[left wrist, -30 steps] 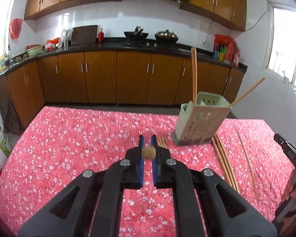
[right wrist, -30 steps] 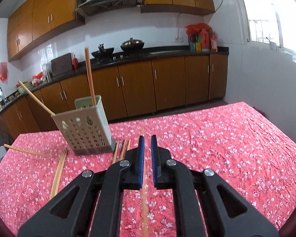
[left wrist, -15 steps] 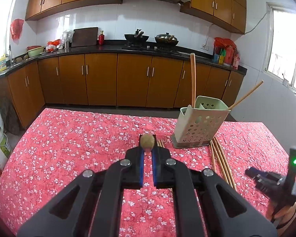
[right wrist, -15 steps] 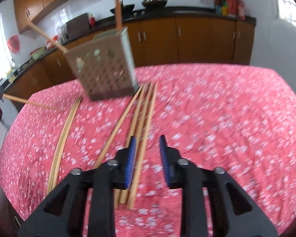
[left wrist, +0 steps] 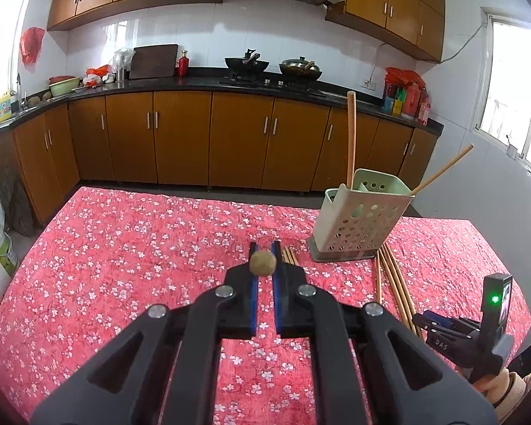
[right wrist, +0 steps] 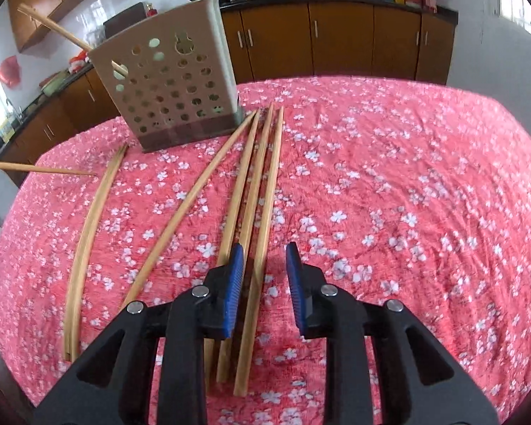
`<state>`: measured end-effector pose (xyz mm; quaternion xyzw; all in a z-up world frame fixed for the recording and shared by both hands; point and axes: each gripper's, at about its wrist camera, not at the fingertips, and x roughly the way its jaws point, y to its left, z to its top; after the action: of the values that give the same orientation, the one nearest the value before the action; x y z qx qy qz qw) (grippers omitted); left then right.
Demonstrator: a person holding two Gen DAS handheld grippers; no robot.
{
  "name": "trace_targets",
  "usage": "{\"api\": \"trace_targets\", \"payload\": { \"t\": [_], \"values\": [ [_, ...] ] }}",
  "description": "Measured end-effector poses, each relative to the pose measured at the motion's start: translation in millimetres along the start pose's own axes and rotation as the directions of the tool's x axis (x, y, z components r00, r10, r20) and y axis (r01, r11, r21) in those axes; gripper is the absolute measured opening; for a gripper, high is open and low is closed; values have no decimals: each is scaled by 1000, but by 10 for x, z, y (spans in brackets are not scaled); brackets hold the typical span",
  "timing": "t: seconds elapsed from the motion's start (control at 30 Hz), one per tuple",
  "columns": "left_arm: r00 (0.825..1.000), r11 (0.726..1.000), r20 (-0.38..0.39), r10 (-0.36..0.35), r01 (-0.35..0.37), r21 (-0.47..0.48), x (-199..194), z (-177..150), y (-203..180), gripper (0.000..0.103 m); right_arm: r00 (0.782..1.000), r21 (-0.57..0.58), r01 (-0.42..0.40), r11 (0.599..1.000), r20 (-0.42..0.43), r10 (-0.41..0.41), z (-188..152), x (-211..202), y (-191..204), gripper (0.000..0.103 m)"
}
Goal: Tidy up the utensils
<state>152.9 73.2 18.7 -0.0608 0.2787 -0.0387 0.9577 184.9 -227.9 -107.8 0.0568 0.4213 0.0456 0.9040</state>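
Lowered since the earlier frame, right tool (right wrist: 264, 264) spread wide astride loose chopsticks (right wrist: 256, 191) at lower centre, apparently to pinch one; left tool (left wrist: 264, 263) narrow, clamping chopstick (left wrist: 262, 263) end-on; perforated holder (right wrist: 166, 81) upper left on red-clothed worktop (right wrist: 407, 194).

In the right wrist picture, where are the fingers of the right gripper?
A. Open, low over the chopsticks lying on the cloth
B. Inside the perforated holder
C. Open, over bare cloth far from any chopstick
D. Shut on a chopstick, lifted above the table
A: the right gripper is open, with loose chopsticks lying on the cloth between and beside its fingers.
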Motion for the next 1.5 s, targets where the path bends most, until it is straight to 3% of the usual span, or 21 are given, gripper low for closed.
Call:
{"api": "trace_targets", "payload": {
  "t": [0.1,0.6,0.9,1.13,1.4,1.5],
  "values": [
    [1000,1000,-4,1,-1,-6,8,-7,6,8,999,2,38,999,-18,-38,15,48,-61,11],
    [1000,1000,-4,7,-7,-16,15,16,15,8,1000,8,16,1000,-3,-16,-107,-117,-228,8],
    [1000,1000,4,3,-3,-15,7,41,-14,8,981,52,21,998,193,-31,147,-686,-443,8],
    [1000,1000,14,4,-3,-7,-6,65,-44,8,924,63,18,998,381,-41,384,-1100,-450,8],
    [1000,1000,-12,4,-4,11,34,-77,11,8,912,38,30,999,407,-43,337,-1097,-391,7],
    [999,1000,-51,9,-8,19,79,-251,109,15,914,32,28,999,403,-39,310,-1095,-357,7]
  ]
}}
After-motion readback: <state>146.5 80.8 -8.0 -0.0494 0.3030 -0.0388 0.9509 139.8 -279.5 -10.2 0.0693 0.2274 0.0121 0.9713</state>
